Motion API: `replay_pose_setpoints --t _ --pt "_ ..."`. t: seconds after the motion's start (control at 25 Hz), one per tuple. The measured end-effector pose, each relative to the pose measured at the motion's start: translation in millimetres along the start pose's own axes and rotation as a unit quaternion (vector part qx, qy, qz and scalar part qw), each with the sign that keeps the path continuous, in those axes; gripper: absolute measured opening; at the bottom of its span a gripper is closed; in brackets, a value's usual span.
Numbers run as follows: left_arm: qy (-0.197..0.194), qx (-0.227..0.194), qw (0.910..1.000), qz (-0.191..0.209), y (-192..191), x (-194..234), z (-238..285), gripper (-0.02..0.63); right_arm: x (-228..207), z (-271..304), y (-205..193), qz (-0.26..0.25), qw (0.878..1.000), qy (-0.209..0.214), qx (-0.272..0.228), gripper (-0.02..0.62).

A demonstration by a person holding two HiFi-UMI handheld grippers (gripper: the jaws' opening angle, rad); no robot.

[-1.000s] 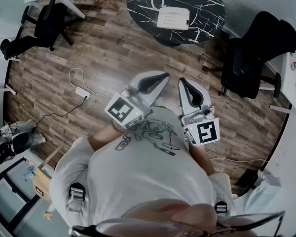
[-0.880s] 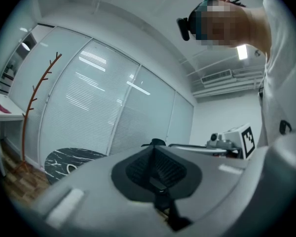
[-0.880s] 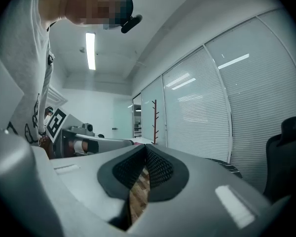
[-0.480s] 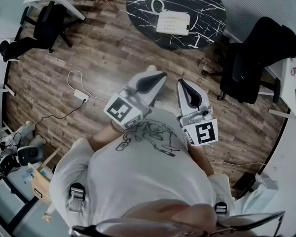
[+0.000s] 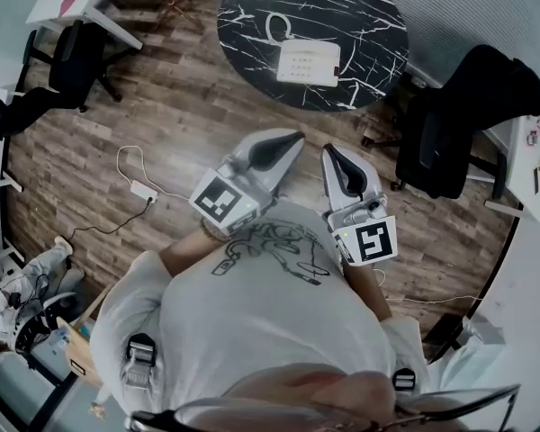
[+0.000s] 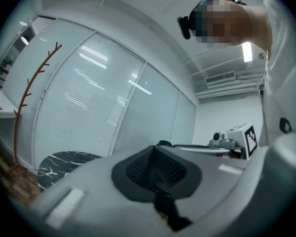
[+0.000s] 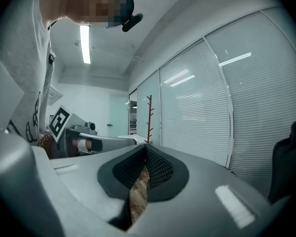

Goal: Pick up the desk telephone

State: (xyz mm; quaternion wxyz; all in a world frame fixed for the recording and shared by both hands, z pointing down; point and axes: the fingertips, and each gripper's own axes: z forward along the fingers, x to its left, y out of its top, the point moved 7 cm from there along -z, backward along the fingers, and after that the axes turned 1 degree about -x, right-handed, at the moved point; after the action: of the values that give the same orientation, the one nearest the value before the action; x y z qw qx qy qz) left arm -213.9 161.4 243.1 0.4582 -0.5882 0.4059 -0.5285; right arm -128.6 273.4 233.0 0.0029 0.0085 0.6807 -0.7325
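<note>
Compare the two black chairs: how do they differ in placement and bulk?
The right chair stands right beside the marble table; the left chair stands well away, by the white desk. The right chair looks bulkier than the left chair. Both are black, unoccupied office chairs.

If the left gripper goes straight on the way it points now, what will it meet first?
Free over the floor at first. Further on, the left gripper aims at the marble table's near rim, right of the telephone; whether it would pass above the rim is unclear.
</note>
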Motion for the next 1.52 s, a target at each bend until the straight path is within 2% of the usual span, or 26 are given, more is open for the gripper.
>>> replay_pose_setpoints --t 0.2,0.36,0.48,0.88,1.08,1.52 --pt "0.003 -0.005 1.0 -0.003 13.9 46.2 23.3 0.0 -27.9 45.5 5.3 0.001 1.0 0.003 0.002 0.006" --pt "0.005 0.008 0.9999 -0.004 21.9 82.4 37.0 0.0 -48.1 82.7 10.3 0.002 1.0 0.008 0.004 0.006" --pt "0.008 -0.001 0.9999 -0.011 32.8 109.2 48.4 0.0 -61.3 111.1 15.5 0.001 1.0 0.01 0.003 0.006" --pt "-0.003 0.005 0.9999 -0.015 45.2 187.6 88.5 0.002 -109.9 187.6 23.5 -0.005 1.0 0.007 0.008 0.006" --pt "-0.002 0.008 0.9998 -0.018 40.7 213.8 104.9 0.003 -126.7 212.9 18.1 -0.004 1.0 0.012 0.01 0.008" --pt "0.007 0.034 0.9985 -0.041 25.2 236.3 129.9 0.032 -164.0 224.0 3.0 0.021 0.999 0.004 0.027 0.008"
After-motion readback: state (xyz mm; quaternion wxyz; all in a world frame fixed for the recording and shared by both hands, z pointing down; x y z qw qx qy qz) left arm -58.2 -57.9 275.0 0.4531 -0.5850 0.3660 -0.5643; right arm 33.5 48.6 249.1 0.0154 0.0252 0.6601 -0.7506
